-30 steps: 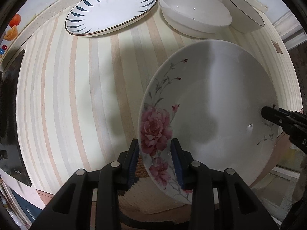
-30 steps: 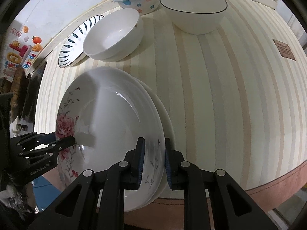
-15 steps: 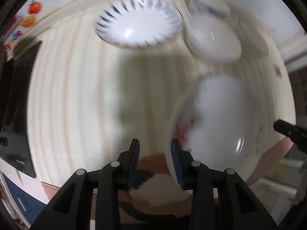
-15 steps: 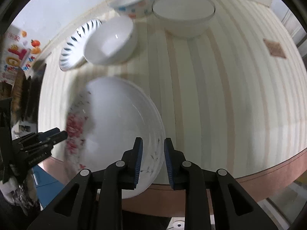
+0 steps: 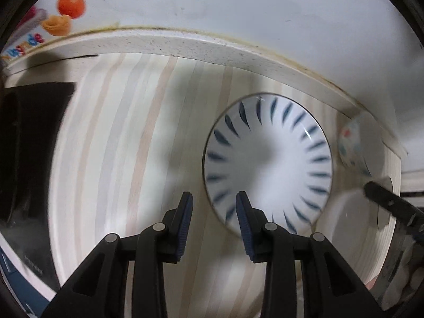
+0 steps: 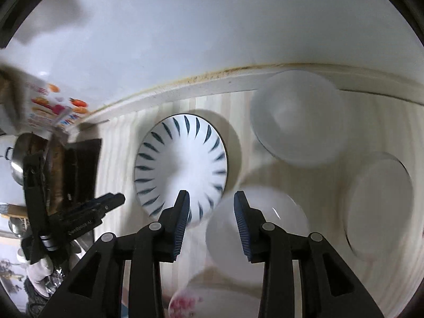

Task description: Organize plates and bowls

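A white plate with blue leaf strokes [image 5: 267,164] lies on the striped counter near the back wall; it also shows in the right wrist view [image 6: 180,169]. My left gripper [image 5: 214,212] is open and empty, just left of the plate's near rim. My right gripper [image 6: 211,209] is open and empty above a white bowl [image 6: 257,225], with the blue-stroke plate just beyond its left finger. The flowered plate [image 6: 212,302] lies at the bottom edge, below my right gripper.
Two more bowls stand at the back right [image 6: 296,119] and far right [image 6: 379,206]. A spotted bowl [image 5: 352,143] sits by the wall. A black cooktop [image 5: 29,148] lies at the left. The raised back ledge [image 5: 185,45] borders the counter.
Both grippers let go of the flowered plate, which now rests on the counter. Both moved forward toward the blue-stroke plate and bowls with jaws open wider.
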The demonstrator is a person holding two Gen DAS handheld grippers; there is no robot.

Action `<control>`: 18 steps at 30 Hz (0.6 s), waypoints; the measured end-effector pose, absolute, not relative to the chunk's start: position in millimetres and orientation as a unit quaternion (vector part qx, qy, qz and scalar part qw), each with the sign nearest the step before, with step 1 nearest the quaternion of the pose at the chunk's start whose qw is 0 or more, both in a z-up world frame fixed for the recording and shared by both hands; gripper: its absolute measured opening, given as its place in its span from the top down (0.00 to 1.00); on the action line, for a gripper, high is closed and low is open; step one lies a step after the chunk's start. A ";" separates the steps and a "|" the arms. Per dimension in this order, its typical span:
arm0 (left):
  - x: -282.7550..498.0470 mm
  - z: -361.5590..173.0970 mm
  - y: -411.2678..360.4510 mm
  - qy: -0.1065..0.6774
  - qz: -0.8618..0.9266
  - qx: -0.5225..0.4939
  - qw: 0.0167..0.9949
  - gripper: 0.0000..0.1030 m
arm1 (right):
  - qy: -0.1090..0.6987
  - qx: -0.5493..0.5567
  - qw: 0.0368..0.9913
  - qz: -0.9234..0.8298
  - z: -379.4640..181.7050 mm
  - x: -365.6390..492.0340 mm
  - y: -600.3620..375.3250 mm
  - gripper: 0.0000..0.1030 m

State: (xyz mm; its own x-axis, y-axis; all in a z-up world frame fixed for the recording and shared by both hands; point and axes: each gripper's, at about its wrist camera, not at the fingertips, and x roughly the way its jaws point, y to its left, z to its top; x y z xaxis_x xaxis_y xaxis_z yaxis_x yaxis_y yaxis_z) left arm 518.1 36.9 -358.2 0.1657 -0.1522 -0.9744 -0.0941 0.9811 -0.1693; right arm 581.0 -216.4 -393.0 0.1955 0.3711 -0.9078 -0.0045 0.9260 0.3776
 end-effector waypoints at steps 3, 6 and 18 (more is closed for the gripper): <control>538.3 -375.8 35.6 0.659 -0.016 -0.088 0.747 0.69 | 0.645 0.120 0.745 0.116 -417.2 605.8 -206.3 0.63; 547.6 -391.4 31.8 0.671 -0.011 -0.074 0.738 0.69 | 0.662 0.107 0.732 0.118 -435.9 619.3 -196.9 0.64; 548.7 -404.5 18.4 0.661 -0.026 -0.079 0.746 0.76 | 0.666 0.047 0.738 0.103 -463.0 627.0 -176.9 0.87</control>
